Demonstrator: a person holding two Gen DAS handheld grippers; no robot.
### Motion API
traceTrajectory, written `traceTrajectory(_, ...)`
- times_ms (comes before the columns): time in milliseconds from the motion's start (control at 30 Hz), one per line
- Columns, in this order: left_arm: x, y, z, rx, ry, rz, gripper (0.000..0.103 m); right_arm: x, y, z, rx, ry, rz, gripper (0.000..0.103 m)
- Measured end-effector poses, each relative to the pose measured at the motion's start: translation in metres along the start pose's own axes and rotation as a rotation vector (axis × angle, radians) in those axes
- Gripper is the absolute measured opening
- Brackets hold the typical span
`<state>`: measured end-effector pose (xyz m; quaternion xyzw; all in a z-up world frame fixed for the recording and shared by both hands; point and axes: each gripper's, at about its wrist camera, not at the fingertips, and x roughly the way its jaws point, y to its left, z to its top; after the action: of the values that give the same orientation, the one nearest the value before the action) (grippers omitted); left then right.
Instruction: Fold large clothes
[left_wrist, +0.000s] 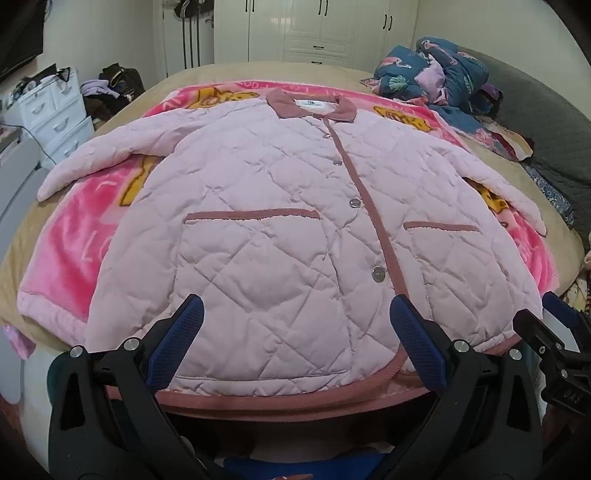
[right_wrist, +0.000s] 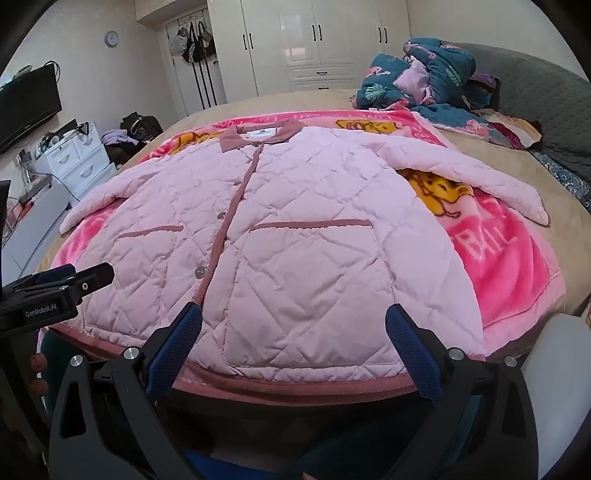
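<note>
A pale pink quilted jacket (left_wrist: 258, 206) (right_wrist: 295, 229) lies flat and buttoned on a bright pink blanket (left_wrist: 70, 254) (right_wrist: 506, 266), collar at the far end, both sleeves spread out to the sides. My left gripper (left_wrist: 295, 314) hovers open above the hem on the jacket's left half, nothing between its fingers. Over the hem on the right half my right gripper (right_wrist: 291, 317) stands just as wide, holding nothing. The other gripper shows at the edge of each view, the right one (left_wrist: 554, 339) and the left one (right_wrist: 62, 284).
The bed (left_wrist: 229, 70) has a tan cover. A heap of blue patterned bedding (left_wrist: 439, 74) (right_wrist: 424, 70) lies at the far right by a grey headboard (right_wrist: 546, 88). White drawers (left_wrist: 55, 110) and a television (right_wrist: 26, 103) stand left; white wardrobes (right_wrist: 314, 44) behind.
</note>
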<state>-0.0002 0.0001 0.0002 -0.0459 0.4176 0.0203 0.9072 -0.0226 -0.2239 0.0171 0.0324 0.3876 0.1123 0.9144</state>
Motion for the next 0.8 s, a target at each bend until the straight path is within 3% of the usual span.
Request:
traceTrajectory(333, -0.001, -0.009, 0.001, 0.002, -0.005, 0.012, 0.095, -0.005, 0.006, -0.001, 0.004, -0.013, -0.022, 0.099)
traceTrajectory(533, 0.000, -0.015, 0.002, 0.007, -0.007, 0.012, 0.095, -0.005, 0.004, 0.003, -0.006, -0.014, 0.008, 0.099)
traceTrajectory(800, 0.000, -0.004, 0.005, -0.003, -0.008, 0.002, 0.095, -0.006, 0.005, 0.003, -0.007, -0.014, 0.004, 0.099)
